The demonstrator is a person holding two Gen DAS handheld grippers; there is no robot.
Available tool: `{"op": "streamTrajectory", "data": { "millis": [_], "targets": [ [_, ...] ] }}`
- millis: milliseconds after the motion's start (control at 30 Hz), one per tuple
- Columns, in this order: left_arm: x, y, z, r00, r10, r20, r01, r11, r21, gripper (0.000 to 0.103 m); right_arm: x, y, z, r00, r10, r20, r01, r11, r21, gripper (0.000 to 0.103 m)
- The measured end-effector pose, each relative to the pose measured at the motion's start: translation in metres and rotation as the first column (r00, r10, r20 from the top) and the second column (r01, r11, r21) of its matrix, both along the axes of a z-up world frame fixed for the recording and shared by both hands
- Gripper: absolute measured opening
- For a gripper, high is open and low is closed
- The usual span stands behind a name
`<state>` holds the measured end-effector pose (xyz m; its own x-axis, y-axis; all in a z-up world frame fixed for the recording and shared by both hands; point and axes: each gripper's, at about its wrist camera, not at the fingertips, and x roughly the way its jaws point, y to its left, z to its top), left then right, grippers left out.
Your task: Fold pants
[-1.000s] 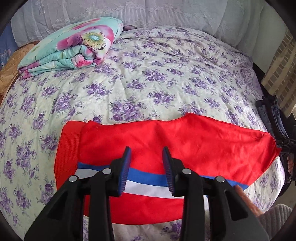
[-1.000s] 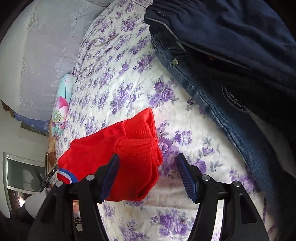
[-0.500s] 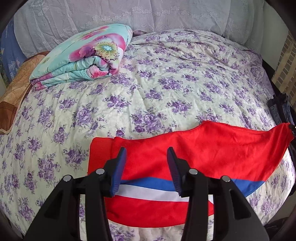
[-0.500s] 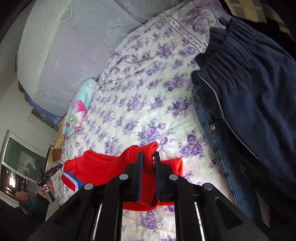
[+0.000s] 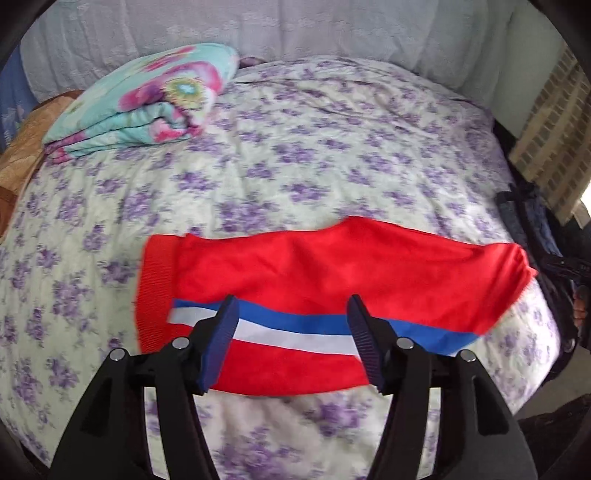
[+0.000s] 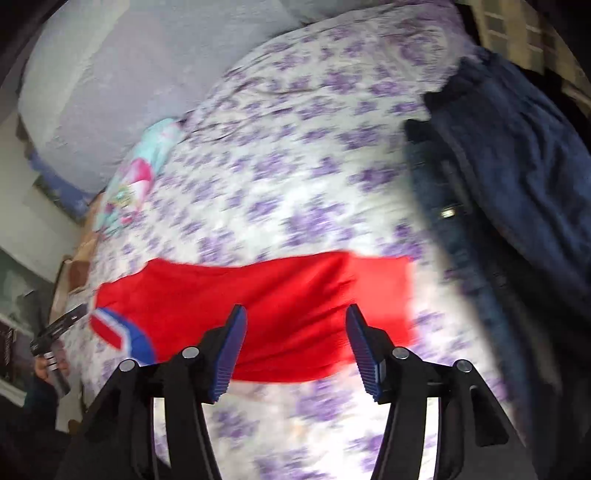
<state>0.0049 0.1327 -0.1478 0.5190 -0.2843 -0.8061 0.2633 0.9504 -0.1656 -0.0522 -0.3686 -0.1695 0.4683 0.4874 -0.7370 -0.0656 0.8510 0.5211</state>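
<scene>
The red pants (image 5: 314, 266) lie flat across the near part of the bed (image 5: 295, 155), folded into a long band, with a ribbed cuff at the left end and a blue and white stripe (image 5: 295, 328) running along the near edge in the left wrist view. The right wrist view (image 6: 280, 310) shows the same garment from its other end, blurred, with only a short curl of the stripe (image 6: 122, 332) at the far left. The left gripper (image 5: 291, 326) hangs over the stripe with its jaws spread; they have just been opening, and nothing is pinched between them. The right gripper (image 6: 295, 332) hangs over the plain red cloth, jaws likewise spread after just opening, with the cloth lying loose below. Only the left view shows clearly the folded floral blanket (image 5: 140, 107) at the far left against the pale headboard cover (image 5: 332, 33), and a brown cloth (image 5: 22, 155) beside it. Only the right view shows clearly the dark blue garments (image 6: 517, 184) heaped on the right side of the bed, jeans among them, and, at the far left edge, a hand (image 6: 51, 365) on the other gripper's handle.
</scene>
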Motion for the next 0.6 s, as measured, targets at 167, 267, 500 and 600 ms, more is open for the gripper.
{"op": "streamTrajectory", "data": {
  "millis": [167, 267, 500, 600],
  "targets": [
    [-0.034, -0.051, -0.019, 0.994, -0.1, -0.047, 0.098, 0.994, -0.052, 0.062, -0.02, 0.117, -0.054, 0.958, 0.271, -0.099, -0.236, 0.934, 0.268, 0.061],
    [-0.043, -0.046, -0.022, 0.995, -0.069, -0.068, 0.067, 0.997, -0.031, 0.062, -0.016, 0.146, -0.085, 0.956, 0.266, -0.124, -0.222, 0.932, 0.288, 0.061],
    [-0.045, 0.025, 0.004, 0.991, 0.134, 0.008, -0.134, 0.99, 0.034, 0.062, -0.007, 0.153, -0.109, 0.996, 0.041, -0.083, -0.012, 0.945, 0.326, 0.061],
    [-0.023, 0.052, 0.012, 0.984, 0.174, 0.039, -0.176, 0.984, 0.037, 0.062, -0.002, 0.155, -0.106, 0.997, -0.052, -0.061, 0.07, 0.933, 0.353, 0.053]
  ]
}}
